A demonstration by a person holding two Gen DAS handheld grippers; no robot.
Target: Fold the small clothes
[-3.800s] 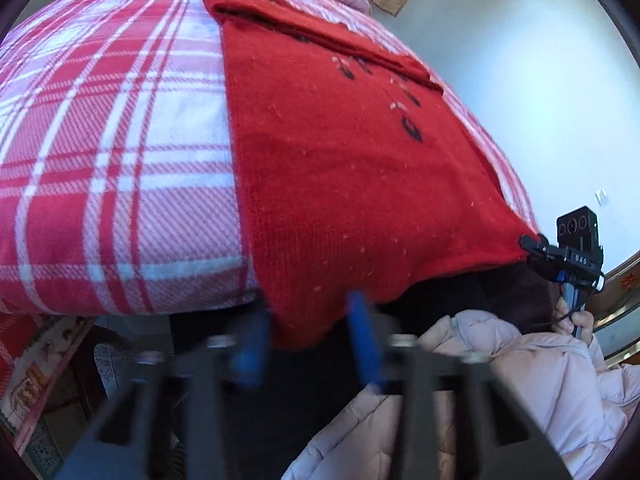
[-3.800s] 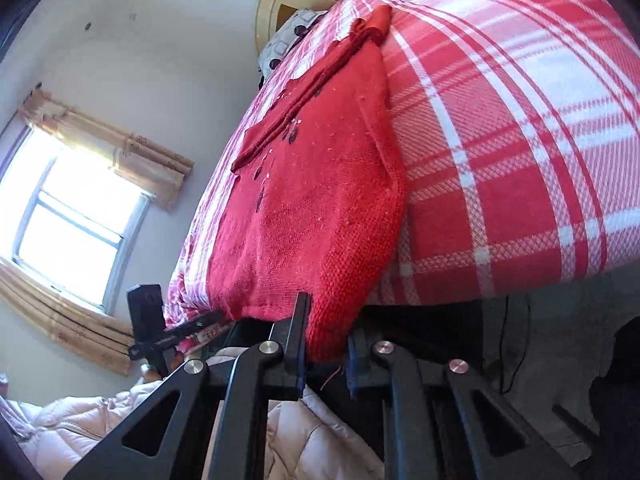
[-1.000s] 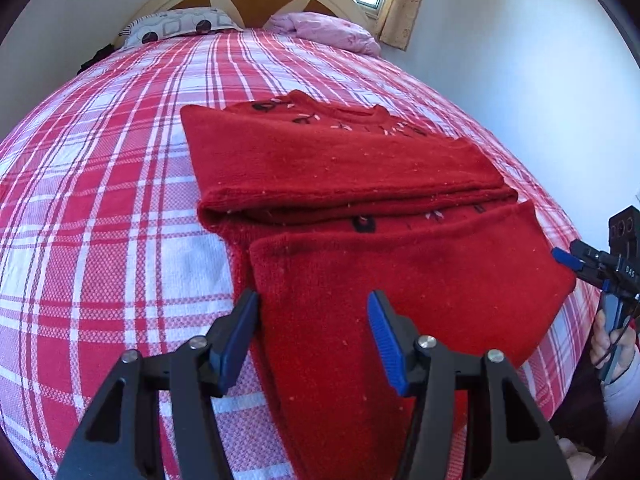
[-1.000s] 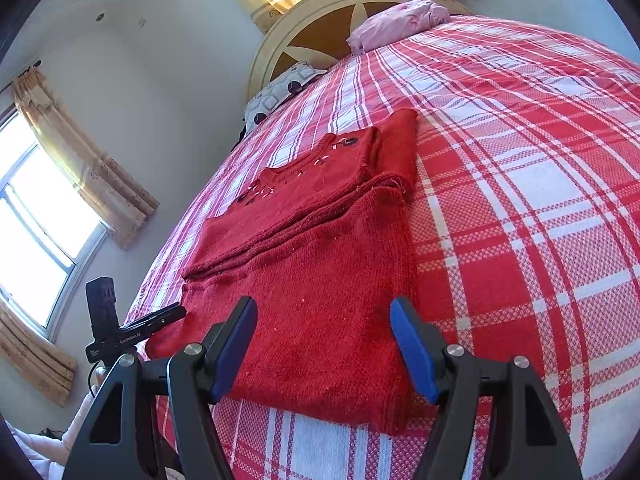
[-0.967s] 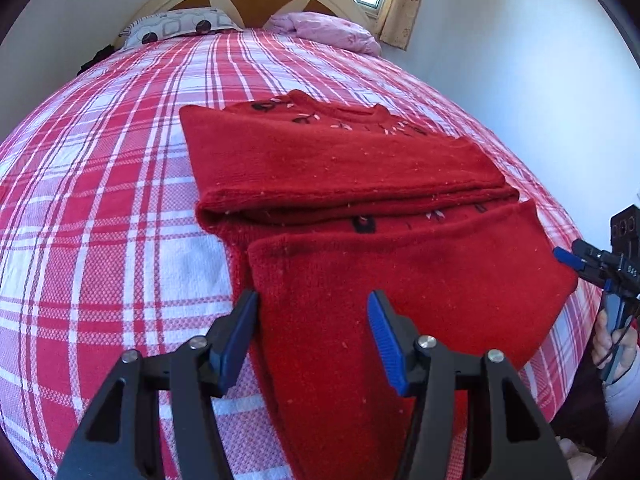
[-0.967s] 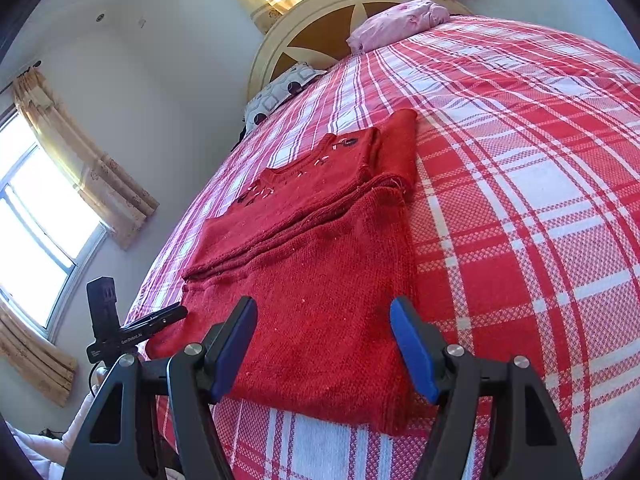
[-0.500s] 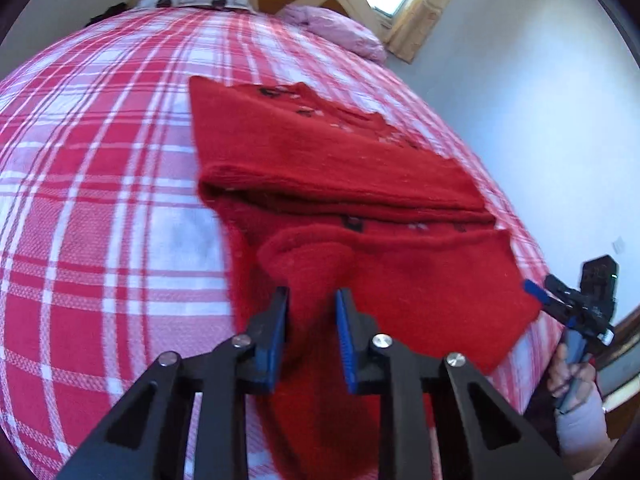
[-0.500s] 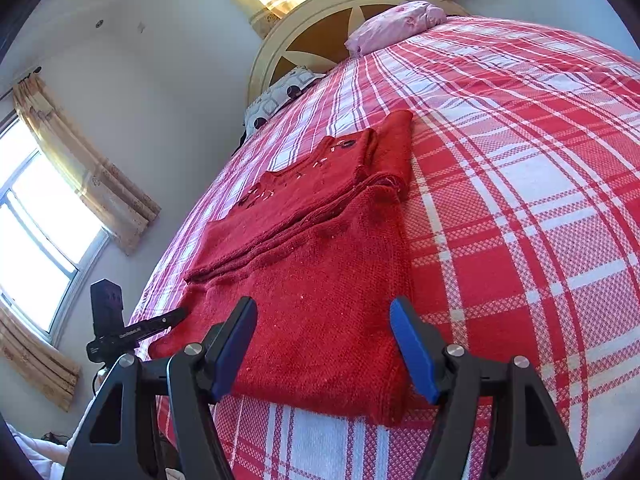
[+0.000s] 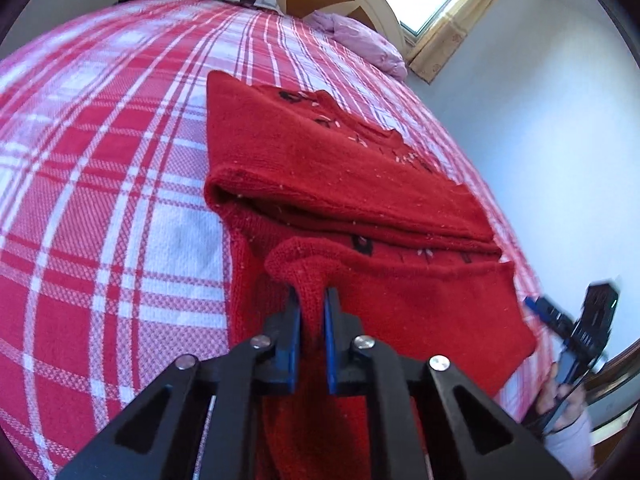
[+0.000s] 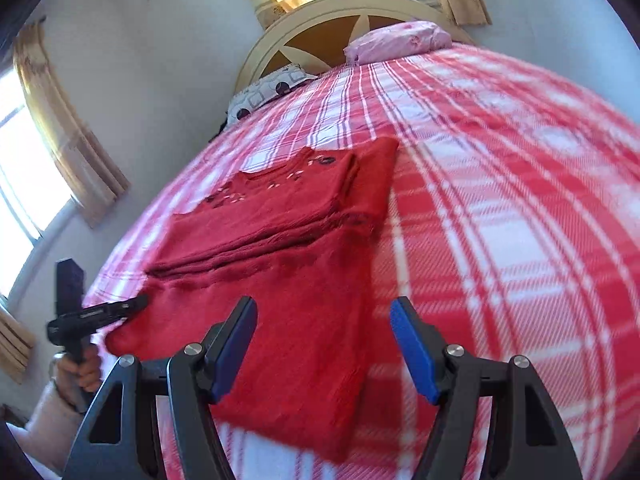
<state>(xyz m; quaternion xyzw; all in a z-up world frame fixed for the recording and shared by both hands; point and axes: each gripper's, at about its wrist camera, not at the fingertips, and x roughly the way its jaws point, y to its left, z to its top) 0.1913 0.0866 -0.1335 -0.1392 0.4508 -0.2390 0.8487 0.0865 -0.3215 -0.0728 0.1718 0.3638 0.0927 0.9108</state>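
A small red knit sweater [image 9: 360, 184] lies on the red and white plaid bed [image 9: 100, 160], sleeves folded across its chest. My left gripper [image 9: 311, 300] is shut on a pinched ridge of the sweater's lower left part and lifts it slightly. In the right wrist view the sweater [image 10: 296, 248] lies ahead, and my right gripper [image 10: 324, 320] is open above its lower right corner, holding nothing. The left gripper also shows in the right wrist view [image 10: 138, 302] at the sweater's left corner. The right gripper shows in the left wrist view [image 9: 532, 304], blurred, at the sweater's right edge.
A pink pillow [image 10: 400, 40] and a patterned pillow [image 10: 272, 88] lie by the arched headboard [image 10: 340, 12]. Curtained windows [image 10: 24, 168] and a white wall [image 9: 540, 120] flank the bed. The bed's foot edge is near me.
My left gripper has closed on the sweater's lower left part and raised a ridge of fabric. My right gripper stays open and has shifted over the lower right corner.
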